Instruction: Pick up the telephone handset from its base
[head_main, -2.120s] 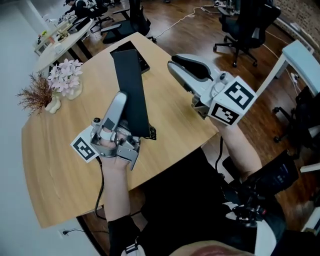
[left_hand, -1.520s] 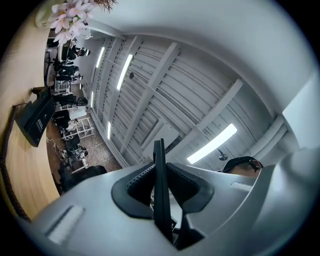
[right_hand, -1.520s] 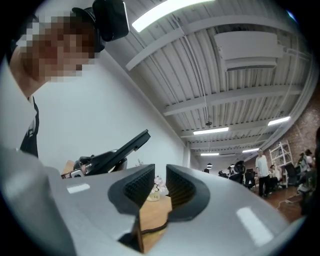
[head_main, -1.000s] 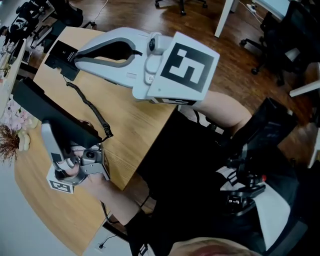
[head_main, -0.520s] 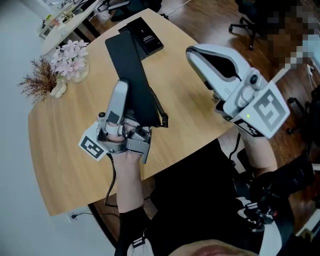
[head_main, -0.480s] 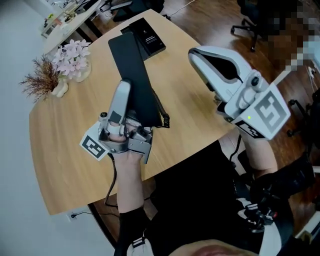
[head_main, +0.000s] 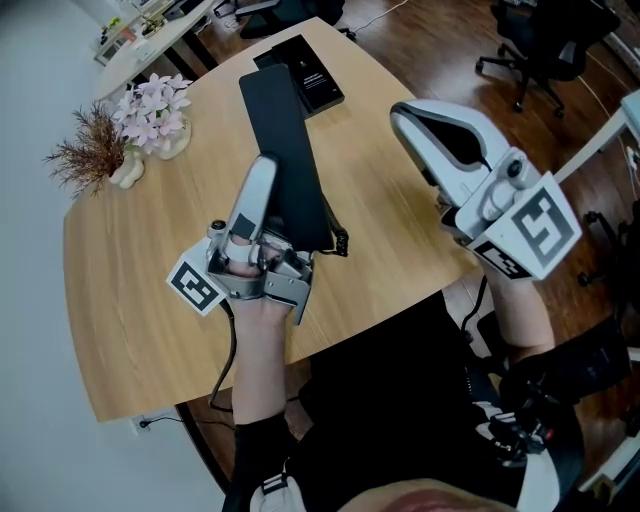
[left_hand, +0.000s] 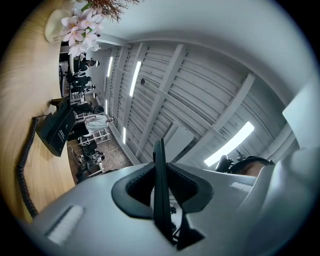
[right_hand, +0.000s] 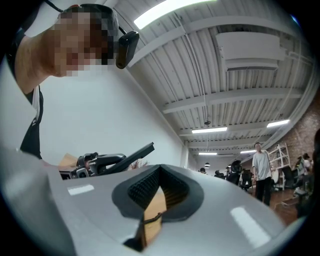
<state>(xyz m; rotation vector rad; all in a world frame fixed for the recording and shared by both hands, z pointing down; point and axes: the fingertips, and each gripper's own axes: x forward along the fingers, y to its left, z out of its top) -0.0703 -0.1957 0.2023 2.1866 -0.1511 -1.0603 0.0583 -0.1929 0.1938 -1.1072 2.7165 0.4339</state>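
Observation:
The black telephone handset (head_main: 276, 140), a long flat slab, is held off the table with my left gripper (head_main: 275, 195) shut on its lower part. In the left gripper view the handset's thin edge (left_hand: 160, 195) runs between the pads of that gripper (left_hand: 160, 150). The telephone base (head_main: 305, 75) lies at the table's far edge, also seen as the base (left_hand: 57, 131). A coiled black cord (head_main: 336, 238) hangs from the handset; the cord (left_hand: 26, 172) trails over the table. My right gripper (head_main: 405, 120) is raised at the right, shut and empty, with its pads (right_hand: 155, 172) together.
The round wooden table (head_main: 150, 300) carries a vase of pink flowers (head_main: 155, 110) and a dried sprig (head_main: 92, 150) at its far left. Office chairs (head_main: 545, 40) stand on the wooden floor beyond. The person's legs are at the table's near edge.
The head view has swung from a steep side angle back over the table. The left gripper keeps its hold on the handset, and the right gripper stays raised at the right.

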